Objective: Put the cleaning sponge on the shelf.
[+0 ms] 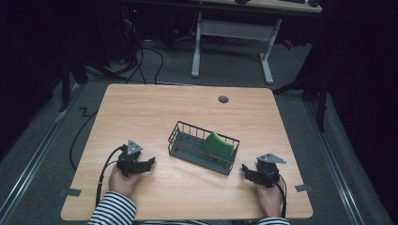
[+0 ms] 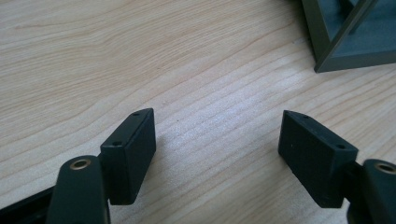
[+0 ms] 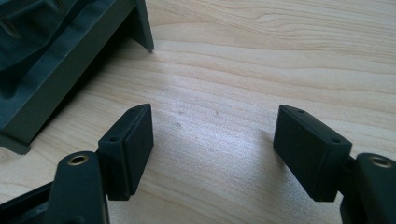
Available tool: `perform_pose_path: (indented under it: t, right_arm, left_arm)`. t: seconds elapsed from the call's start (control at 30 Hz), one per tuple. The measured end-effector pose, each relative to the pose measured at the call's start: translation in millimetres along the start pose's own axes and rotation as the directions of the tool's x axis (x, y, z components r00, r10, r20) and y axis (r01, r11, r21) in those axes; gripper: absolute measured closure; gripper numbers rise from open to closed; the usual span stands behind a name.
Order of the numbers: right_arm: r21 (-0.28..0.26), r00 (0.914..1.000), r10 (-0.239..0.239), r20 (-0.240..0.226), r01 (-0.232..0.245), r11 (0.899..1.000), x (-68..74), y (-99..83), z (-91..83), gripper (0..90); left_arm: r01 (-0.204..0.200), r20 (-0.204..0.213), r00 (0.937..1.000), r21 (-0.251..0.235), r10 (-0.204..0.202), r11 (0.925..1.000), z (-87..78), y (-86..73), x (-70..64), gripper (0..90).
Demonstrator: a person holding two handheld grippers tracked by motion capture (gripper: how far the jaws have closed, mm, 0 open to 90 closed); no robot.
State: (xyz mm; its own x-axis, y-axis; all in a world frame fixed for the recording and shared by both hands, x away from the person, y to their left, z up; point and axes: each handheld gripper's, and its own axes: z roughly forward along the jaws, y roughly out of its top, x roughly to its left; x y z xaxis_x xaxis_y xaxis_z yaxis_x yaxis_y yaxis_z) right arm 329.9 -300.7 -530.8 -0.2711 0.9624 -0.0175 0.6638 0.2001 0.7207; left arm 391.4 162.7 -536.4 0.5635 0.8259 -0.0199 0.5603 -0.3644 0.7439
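The left gripper rests low on the wooden table, held in the person's left hand with a striped sleeve behind it; its jaws stand wide apart with bare wood grain between them, clamping nothing. In the left gripper view the same gripper has a corner of the dark wire basket ahead of it and off to its right, near but not touching. The right gripper, in the right hand, also lies on the table with jaws spread and empty. In the right gripper view that gripper has the basket's base just ahead to its left. Between the two grippers and slightly beyond them sits the basket, holding a green sponge leaning in the end nearer the right gripper. Farther off, a small grey grommet sits near the table's far edge.
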Motion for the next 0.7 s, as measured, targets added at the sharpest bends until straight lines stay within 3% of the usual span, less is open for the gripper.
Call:
perform_pose_path:
  t: [0.7]
  right_arm:
    - [0.002, 0.9999, 0.012, 0.009, -0.012, 1.000, 1.1, -0.2, -0.2, 27.4]
  left_arm:
    - [0.004, -0.006, 1.0000, -0.001, -0.004, 1.0000, -0.2, -0.4, -1.5, 28.7]
